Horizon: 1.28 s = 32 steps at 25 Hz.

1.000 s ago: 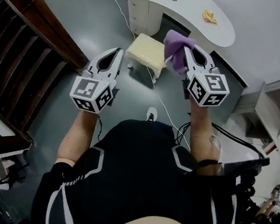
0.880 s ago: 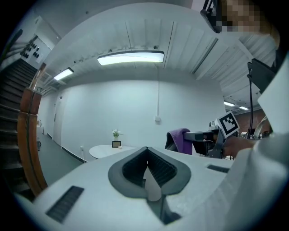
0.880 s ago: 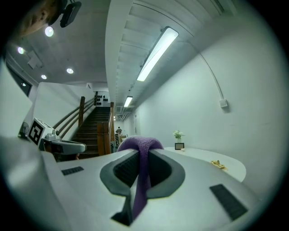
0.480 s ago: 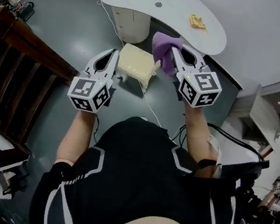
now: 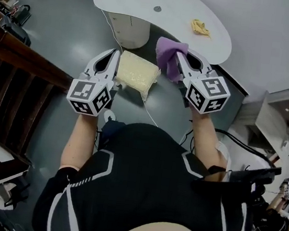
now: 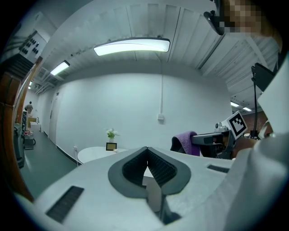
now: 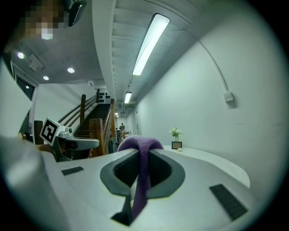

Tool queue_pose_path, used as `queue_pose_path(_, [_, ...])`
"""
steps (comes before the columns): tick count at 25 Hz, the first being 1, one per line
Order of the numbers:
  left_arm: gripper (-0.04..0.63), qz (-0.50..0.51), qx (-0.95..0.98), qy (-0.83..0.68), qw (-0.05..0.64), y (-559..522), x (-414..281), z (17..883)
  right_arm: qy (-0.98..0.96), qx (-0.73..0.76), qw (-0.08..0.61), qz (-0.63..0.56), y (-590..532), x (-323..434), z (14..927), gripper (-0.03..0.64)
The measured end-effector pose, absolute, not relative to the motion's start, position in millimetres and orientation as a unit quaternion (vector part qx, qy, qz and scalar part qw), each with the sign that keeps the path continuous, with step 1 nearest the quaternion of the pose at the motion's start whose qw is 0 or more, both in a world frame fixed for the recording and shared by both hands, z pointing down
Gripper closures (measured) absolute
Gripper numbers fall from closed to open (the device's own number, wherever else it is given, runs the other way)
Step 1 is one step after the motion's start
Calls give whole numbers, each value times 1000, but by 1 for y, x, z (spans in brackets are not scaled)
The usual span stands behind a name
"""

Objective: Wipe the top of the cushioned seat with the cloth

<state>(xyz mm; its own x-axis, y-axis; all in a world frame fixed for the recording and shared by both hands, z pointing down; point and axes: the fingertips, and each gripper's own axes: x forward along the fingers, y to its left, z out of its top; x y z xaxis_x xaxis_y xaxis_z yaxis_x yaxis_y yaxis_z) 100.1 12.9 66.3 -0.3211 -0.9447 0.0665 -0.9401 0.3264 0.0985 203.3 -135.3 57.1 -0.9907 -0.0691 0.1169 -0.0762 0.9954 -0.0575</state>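
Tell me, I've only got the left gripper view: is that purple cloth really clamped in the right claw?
Observer: Yes. The right gripper view shows the right claw shut on the purple cloth, which runs down between the jaws.
Operator: Where's the seat? I can't see it.
Observer: The head view shows the cushioned seat down below, just beside the tips of the left claw.
Operator: Is the cloth on it?
Observer: No. In the head view the cloth sits off the seat's right edge, and the cream top shows bare.
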Motion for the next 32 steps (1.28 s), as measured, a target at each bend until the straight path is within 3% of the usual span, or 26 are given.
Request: queue_pose_path(32, [591,24,683,-724,90,-62,-172,97,-979,183,85,40,-191,-37,65,591])
